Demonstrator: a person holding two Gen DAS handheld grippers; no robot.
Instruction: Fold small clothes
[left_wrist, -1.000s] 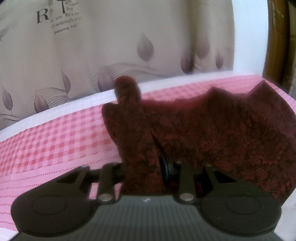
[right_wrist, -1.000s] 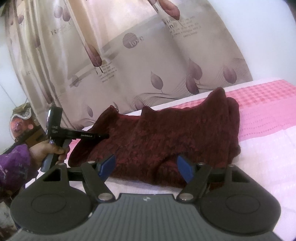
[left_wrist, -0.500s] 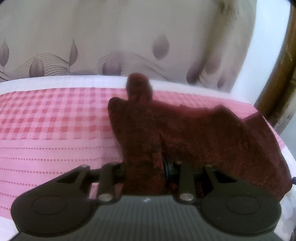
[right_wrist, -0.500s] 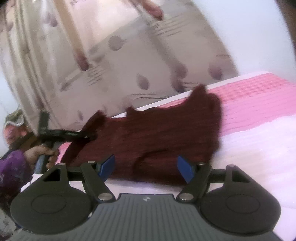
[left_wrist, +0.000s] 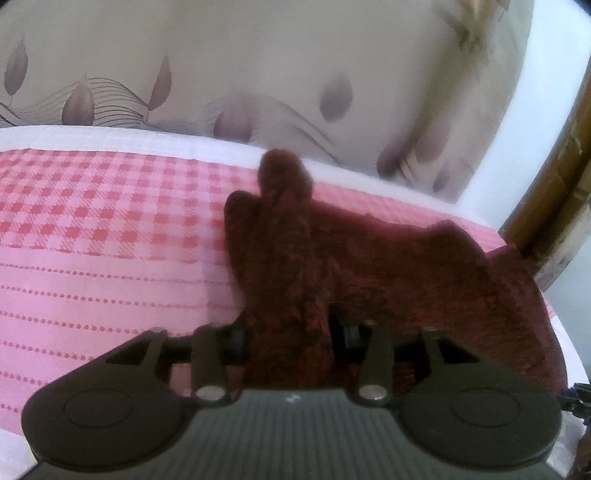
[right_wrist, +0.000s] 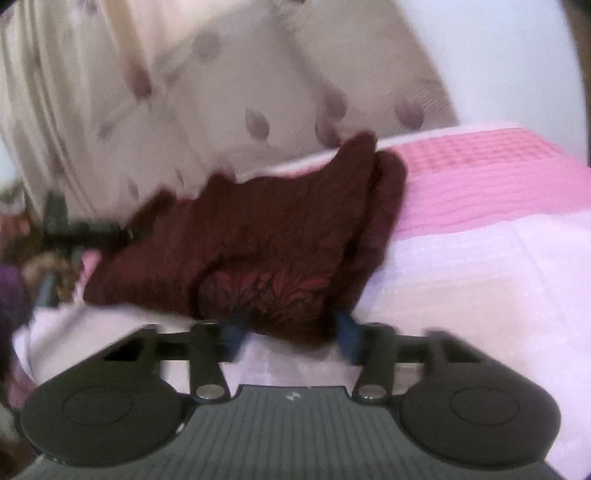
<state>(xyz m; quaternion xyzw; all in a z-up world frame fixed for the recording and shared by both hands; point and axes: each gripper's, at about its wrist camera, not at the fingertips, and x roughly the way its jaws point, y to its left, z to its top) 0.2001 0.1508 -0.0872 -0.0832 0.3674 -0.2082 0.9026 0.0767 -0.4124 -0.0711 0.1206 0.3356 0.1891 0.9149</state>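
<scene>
Though soft and floppy, maroon garment (left_wrist: 388, 266) on bed (left_wrist: 92, 240) — left tongs (left_wrist: 286, 332) easing wider around a bunched fold, right tongs (right_wrist: 291, 328) closing over near hem; best gripped at edges.

Maroon cloth (left_wrist: 291, 295) btwn left gripper (left_wrist: 286, 332) jaws

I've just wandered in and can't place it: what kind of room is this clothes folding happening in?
Most likely a bedroom in a home. The dark red garment lies on a pink checked bedspread, a leaf-print curtain hangs right behind it, and a dark wooden frame stands at the edge.
</scene>
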